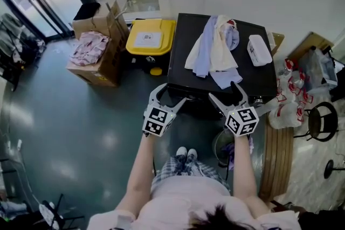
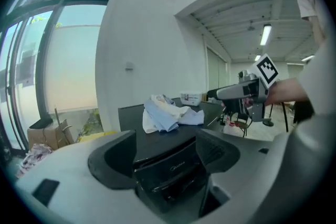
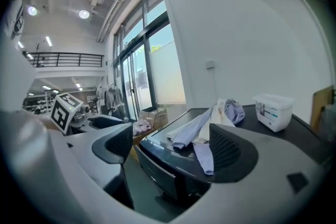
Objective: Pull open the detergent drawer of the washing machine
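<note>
The black washing machine [image 1: 215, 81] stands just ahead of me, with a heap of pale clothes [image 1: 212, 48] and a white tub [image 1: 259, 50] on its lid. My left gripper [image 1: 168, 95] hangs open at the machine's front left corner. In the left gripper view the dark drawer panel [image 2: 169, 164] with a small logo sits between the spread jaws of the left gripper [image 2: 165, 152], nothing held. My right gripper [image 1: 225, 91] is open at the front edge, further right; the right gripper view shows the machine's front panel [image 3: 155, 165] between the jaws of the right gripper [image 3: 170, 152], untouched.
A yellow-lidded bin [image 1: 151, 36] and a cardboard box [image 1: 97, 56] with pink cloth stand left of the machine. Plastic bags [image 1: 288, 94], a black stool [image 1: 322, 120] and a wooden board [image 1: 277, 153] crowd its right. A round basket [image 1: 222, 147] sits by my feet.
</note>
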